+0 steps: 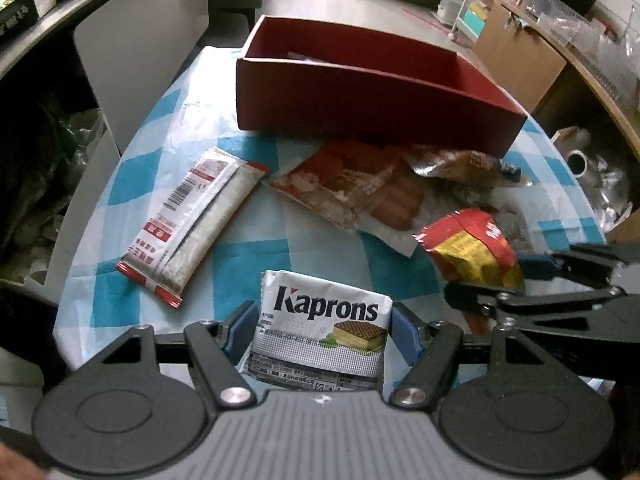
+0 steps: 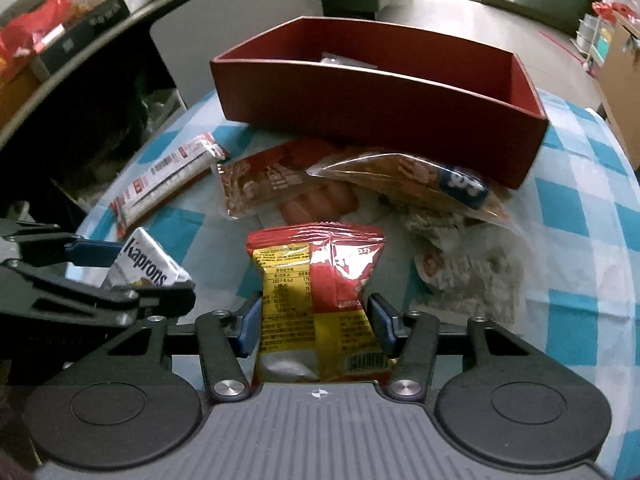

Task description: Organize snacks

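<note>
From the left wrist view, the left tool (image 1: 320, 330) has its blue pads pressed on both sides of the white Kaprons wafer pack (image 1: 320, 322), so it grips that pack. The pack sits upright between the fingers, its printed face toward the camera and its long axis running up the picture toward the red box (image 1: 372, 100) at the far end of the tabletop (image 1: 256, 256). Holding it by its narrow sides probably leaves its flat face free for sliding into the box. On the checked cloth, a long white-and-red bar (image 1: 192, 224) lies on the left, its long axis slanting from near left to far right. A sausage pack (image 1: 352, 188) lies in the middle, just in front of the box. The right tool (image 1: 492, 280) reaches in from the right around a red-and-yellow pouch (image 1: 472, 248).

From the right wrist view, the right tool (image 2: 316, 322) brackets the red-and-yellow pouch (image 2: 316, 292), the pads touching its sides; it appears to grip it. The pouch stands upright, crimped top edge pointing toward the red box (image 2: 384, 104), its back label facing the camera. The left tool (image 2: 132, 276) holds the Kaprons wafer pack (image 2: 148, 268) at the near left, tilted. Both snacks seem ready for the box, which already holds at least one item.
</note>
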Demonstrator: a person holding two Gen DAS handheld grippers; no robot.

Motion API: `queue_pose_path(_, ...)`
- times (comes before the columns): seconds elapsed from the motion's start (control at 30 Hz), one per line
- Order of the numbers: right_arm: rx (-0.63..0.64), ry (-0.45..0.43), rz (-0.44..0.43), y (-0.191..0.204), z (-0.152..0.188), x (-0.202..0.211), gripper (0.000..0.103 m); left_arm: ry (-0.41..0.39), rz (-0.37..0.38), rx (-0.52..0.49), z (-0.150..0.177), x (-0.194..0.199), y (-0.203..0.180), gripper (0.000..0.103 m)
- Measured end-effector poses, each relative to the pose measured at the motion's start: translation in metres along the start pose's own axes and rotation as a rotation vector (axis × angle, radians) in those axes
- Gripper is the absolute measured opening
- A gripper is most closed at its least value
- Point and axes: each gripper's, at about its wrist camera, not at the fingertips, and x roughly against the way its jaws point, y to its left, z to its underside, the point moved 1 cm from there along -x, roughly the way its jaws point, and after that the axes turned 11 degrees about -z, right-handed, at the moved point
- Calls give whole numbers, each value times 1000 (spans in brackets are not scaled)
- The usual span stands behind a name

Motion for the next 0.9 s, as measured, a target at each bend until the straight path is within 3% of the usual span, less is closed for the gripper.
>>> queue_pose_path(0.37, -56, -119, -20, -11, -7, 31, 63, -98, -13, 20, -20, 14, -10, 64)
queue_pose_path(0.9, -57, -209, -22, -19, -23, 50, 63, -190, -37, 16, -47, 22, -23, 64)
